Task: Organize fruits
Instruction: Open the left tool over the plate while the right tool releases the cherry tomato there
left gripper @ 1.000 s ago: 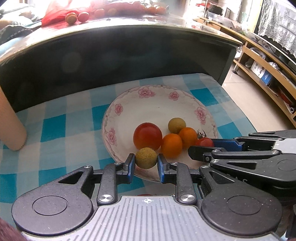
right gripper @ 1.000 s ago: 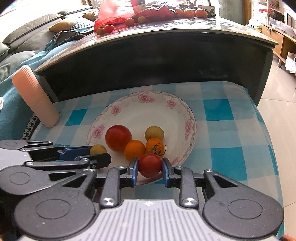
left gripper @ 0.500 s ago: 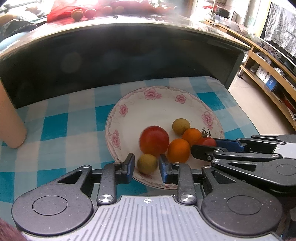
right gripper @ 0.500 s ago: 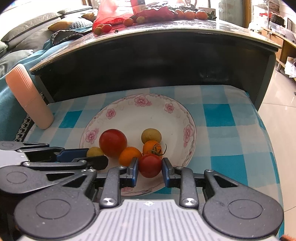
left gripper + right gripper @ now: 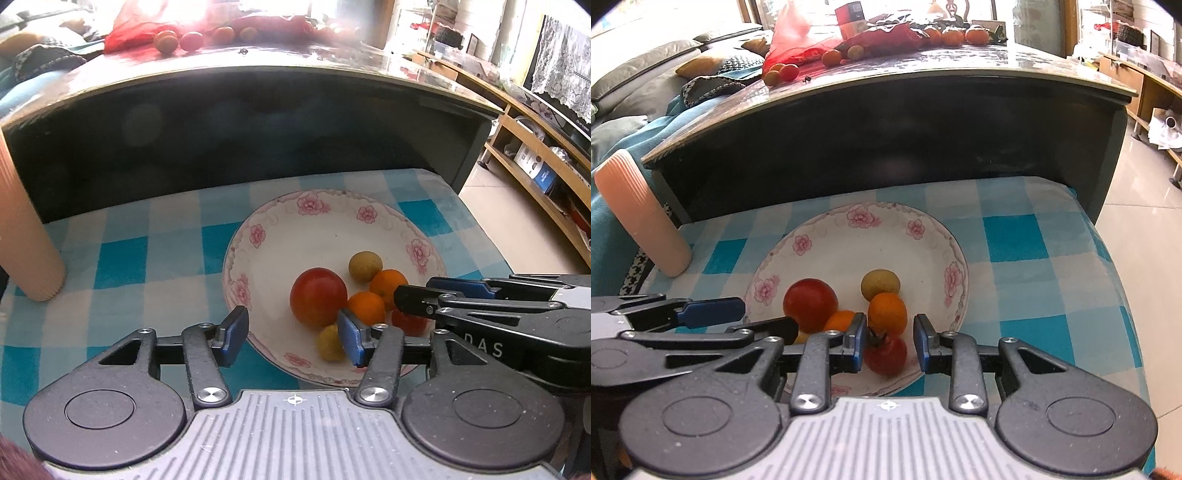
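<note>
A white plate with pink flowers (image 5: 295,236) (image 5: 849,258) sits on a blue checked cloth. In it lie a large red tomato (image 5: 317,301) (image 5: 810,304), two orange fruits (image 5: 388,282) (image 5: 887,314), a yellow-green fruit (image 5: 365,266) (image 5: 880,285), a second yellow-green fruit (image 5: 330,343) and a small red tomato (image 5: 886,354). My left gripper (image 5: 291,338) is open; the second yellow-green fruit rests by its right finger. My right gripper (image 5: 890,345) is open with the small tomato lying between its fingers.
A dark coffee table (image 5: 886,110) stands behind the cloth, with more fruit and a red bag (image 5: 798,48) on top. A pink ribbed cylinder (image 5: 22,236) (image 5: 642,214) leans at the left. Floor and wooden shelves (image 5: 535,166) lie to the right.
Both grippers have opened. The yellow-green fruit has left the left gripper and the small tomato the right gripper; both now lie on the plate. Both grippers have drawn back a little.
</note>
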